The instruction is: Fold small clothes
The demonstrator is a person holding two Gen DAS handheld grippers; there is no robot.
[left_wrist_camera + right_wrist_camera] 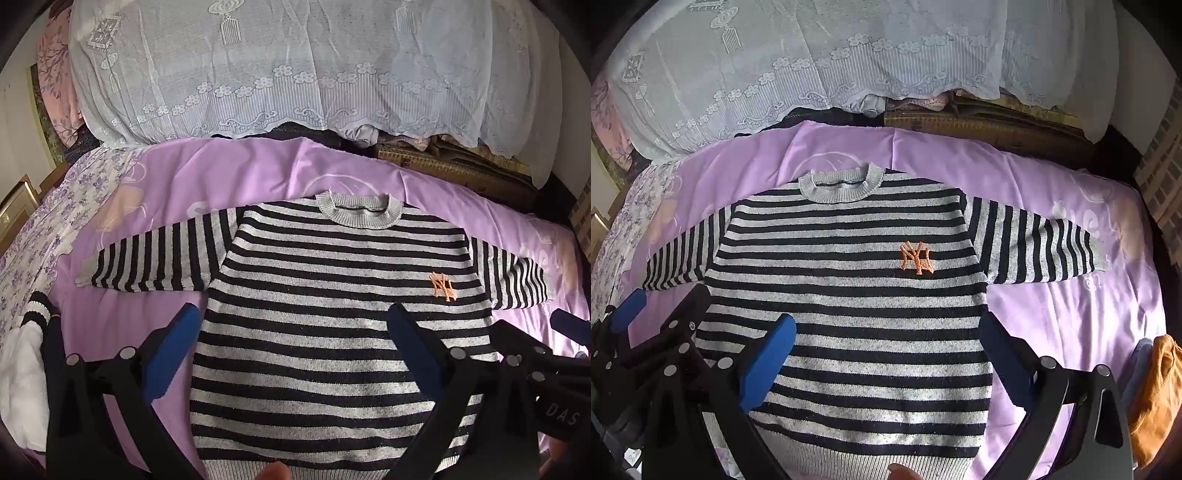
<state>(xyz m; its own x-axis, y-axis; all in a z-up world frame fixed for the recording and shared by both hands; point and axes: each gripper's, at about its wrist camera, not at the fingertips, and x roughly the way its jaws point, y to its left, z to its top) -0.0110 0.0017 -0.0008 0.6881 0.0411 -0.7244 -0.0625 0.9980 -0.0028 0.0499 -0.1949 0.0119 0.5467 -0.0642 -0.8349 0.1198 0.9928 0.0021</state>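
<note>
A small grey sweater with black stripes (332, 280) (849, 280) lies flat, front up, on a purple bed cover (221, 177) (1052, 332), both sleeves spread sideways and an orange logo (916, 257) on its chest. My left gripper (295, 343) hovers open over the sweater's lower left part, with nothing between its blue pads (173, 354). My right gripper (888, 354) hovers open over the lower right part, likewise empty. Each gripper shows at the edge of the other's view: the right gripper (546, 354), the left gripper (661, 314).
White lace cloth (277, 66) covers a pile at the back of the bed. A white and black garment (26, 354) lies at the left, orange clothing (1156, 398) at the right. A woven mat (461, 170) sits behind the cover. A fingertip (901, 472) shows at the bottom.
</note>
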